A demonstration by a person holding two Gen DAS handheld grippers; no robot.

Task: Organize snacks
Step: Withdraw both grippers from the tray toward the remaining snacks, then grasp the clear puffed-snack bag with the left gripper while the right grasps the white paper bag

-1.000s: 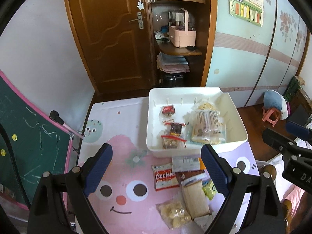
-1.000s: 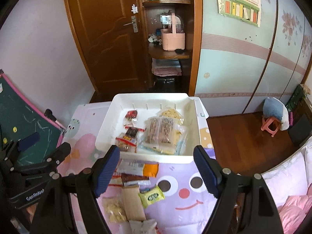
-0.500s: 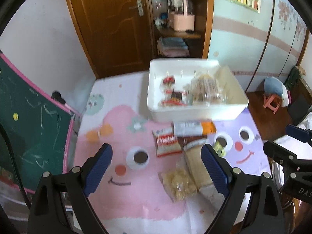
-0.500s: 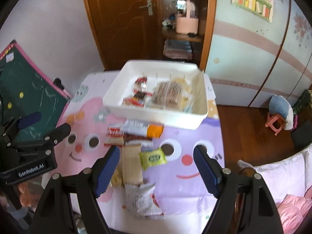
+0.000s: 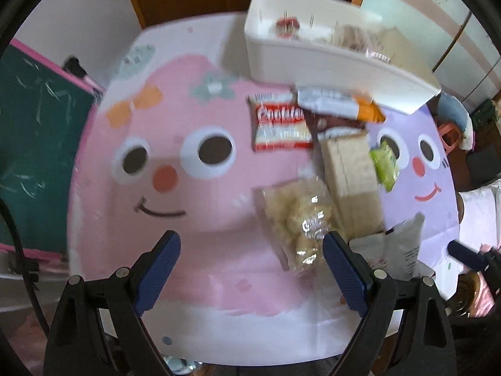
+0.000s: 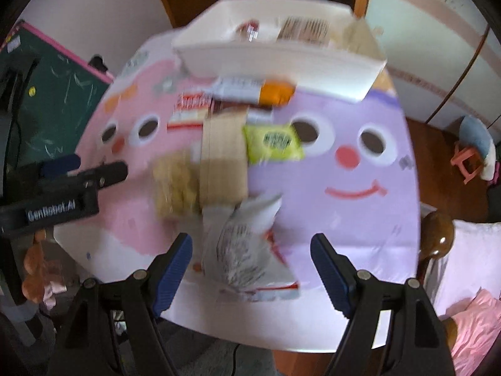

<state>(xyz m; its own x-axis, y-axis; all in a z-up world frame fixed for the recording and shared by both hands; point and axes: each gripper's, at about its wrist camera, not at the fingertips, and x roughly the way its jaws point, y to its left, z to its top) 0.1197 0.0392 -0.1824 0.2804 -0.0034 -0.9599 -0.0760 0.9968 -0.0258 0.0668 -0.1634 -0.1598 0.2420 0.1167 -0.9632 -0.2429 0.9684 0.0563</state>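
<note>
Left wrist view: the left claw (image 5: 250, 261) hangs spread and empty above the tabletop (image 5: 188, 282); the snack packets (image 5: 313, 163) lie just before the white bin (image 5: 328, 65).

Right wrist view: the right claw (image 6: 250, 258) gapes empty over a crumpled white packet (image 6: 244, 250), well short of the bin.

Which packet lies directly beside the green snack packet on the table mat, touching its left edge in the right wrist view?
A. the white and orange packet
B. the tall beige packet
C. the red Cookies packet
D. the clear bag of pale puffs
B: the green snack packet lies against the right edge of the tall beige packet; the others lie apart from it.
</note>
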